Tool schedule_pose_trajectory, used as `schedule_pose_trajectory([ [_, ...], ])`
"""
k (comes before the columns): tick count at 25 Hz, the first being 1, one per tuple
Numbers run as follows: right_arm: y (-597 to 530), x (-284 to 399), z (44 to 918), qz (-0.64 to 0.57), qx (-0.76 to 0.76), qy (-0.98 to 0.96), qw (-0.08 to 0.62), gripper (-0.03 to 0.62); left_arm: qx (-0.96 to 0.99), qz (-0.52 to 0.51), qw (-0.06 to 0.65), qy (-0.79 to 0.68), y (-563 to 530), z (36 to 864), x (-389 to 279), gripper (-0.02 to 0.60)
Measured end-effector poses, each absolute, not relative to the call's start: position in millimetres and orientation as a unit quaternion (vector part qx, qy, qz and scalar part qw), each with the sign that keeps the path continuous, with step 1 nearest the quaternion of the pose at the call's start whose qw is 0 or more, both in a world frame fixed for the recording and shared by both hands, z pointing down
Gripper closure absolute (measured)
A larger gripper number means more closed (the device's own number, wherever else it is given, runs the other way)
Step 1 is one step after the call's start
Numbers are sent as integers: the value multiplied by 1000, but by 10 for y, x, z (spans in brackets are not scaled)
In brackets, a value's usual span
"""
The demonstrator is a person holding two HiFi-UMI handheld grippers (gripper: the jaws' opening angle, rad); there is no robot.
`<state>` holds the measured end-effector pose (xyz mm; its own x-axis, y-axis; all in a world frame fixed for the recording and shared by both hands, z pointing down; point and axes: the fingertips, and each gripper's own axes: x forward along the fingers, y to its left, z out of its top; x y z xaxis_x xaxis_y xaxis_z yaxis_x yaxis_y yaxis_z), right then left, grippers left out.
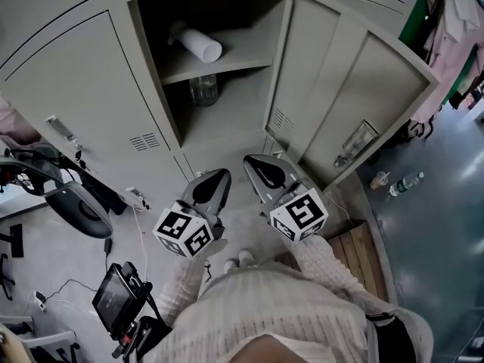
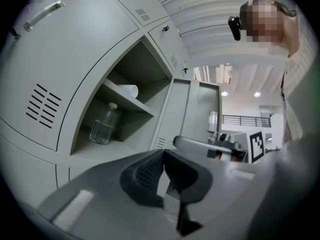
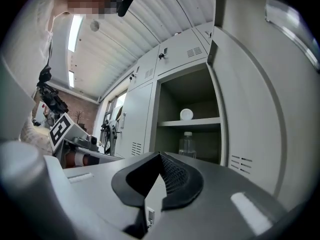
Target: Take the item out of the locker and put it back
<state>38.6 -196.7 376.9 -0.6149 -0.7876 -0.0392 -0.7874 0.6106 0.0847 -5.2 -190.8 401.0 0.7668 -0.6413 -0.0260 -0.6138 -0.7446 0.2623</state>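
Observation:
The grey locker (image 1: 227,138) stands open, its door (image 1: 340,89) swung out to the right. A white cylinder (image 1: 198,44) lies on its side on the upper shelf, also visible as the cylinder (image 2: 129,90) and the cylinder (image 3: 186,114). Under the shelf a clear plastic bottle (image 1: 203,89) stands upright, seen too as the bottle (image 2: 104,125) and the bottle (image 3: 187,144). My left gripper (image 1: 214,181) and right gripper (image 1: 257,166) hover side by side in front of the locker, below its opening. Both the left gripper (image 2: 162,153) and the right gripper (image 3: 160,155) are shut with nothing between the jaws.
Shut lockers flank the open one on the left (image 1: 83,97). On the floor at right lie a bottle (image 1: 408,181) and a cup (image 1: 380,178), with a wooden pallet (image 1: 355,248) nearby. A dark chair (image 1: 76,206) and a device on a stand (image 1: 117,297) are at left.

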Motion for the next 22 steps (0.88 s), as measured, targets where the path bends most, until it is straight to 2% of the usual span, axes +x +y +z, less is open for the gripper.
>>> schedule_pose_trajectory([
  [6, -1896, 328, 3847, -42, 424, -905, 17, 594, 930, -55, 124, -343, -1915, 4036, -111, 574],
  [22, -1909, 403, 3889, -12, 421, -907, 6, 595, 935, -49, 117, -331, -1888, 3983, -1, 574],
])
